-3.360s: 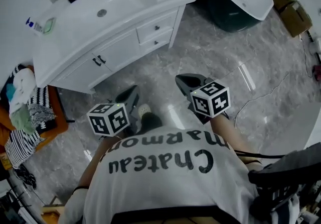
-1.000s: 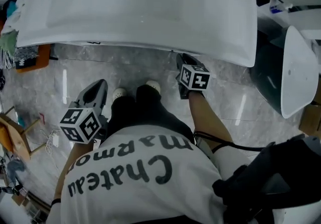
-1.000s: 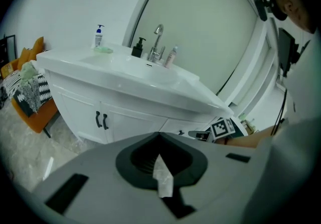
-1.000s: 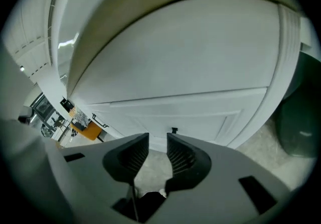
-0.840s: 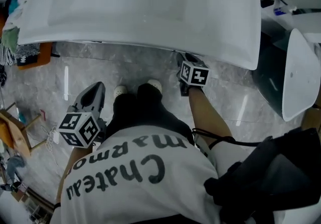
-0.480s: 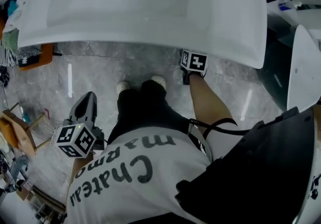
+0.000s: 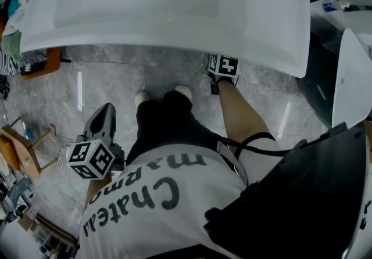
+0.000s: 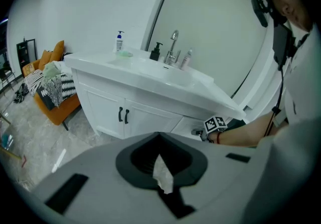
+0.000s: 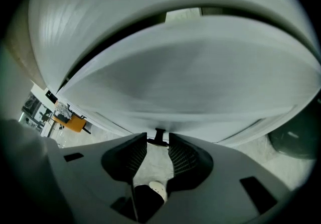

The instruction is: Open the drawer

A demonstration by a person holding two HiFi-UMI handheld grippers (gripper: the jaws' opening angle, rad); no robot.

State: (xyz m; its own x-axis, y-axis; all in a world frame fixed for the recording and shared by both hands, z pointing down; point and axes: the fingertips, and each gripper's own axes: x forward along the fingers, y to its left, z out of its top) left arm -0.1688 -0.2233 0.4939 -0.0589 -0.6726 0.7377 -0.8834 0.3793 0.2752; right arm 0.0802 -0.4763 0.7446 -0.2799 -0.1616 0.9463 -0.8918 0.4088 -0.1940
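Orange chair (image 7: pixel 36 64): left of the vanity (image 7: pixel 261 25), with striped cloth heaped on it.
Floor (image 7: pixel 116 78): grey marble, in front of the vanity.
Left gripper (image 7: pixel 106 114): well clear of the vanity front, out over the floor, pointing toward the vanity. Its jaws are together with nothing between them.
Shoes (image 7: pixel 140 99): two pale toes just in front of the vanity, between the two grippers.
Cupboard doors (image 8: pixel 123 115): under the vanity's left part, with two black handles side by side.
Tap (image 8: pixel 173 47): at the back of the vanity top, with bottles beside it.
Vanity top: its overhang hides the drawer and the right jaws from the head view.
Right gripper (image 9: pixel 158 142): tucked under the vanity's front edge, right of the doors. Its jaws have just been closing and stand apart.
Knob (image 9: pixel 160 134): dark, between the right jaw tips; no grip on it shows.
Drawer (image 9: pixel 200 82): under the vanity's right part; its white front fills the right gripper view.
White rounded fixture (image 7: pixel 349 72): right of the vanity, on a dark base.
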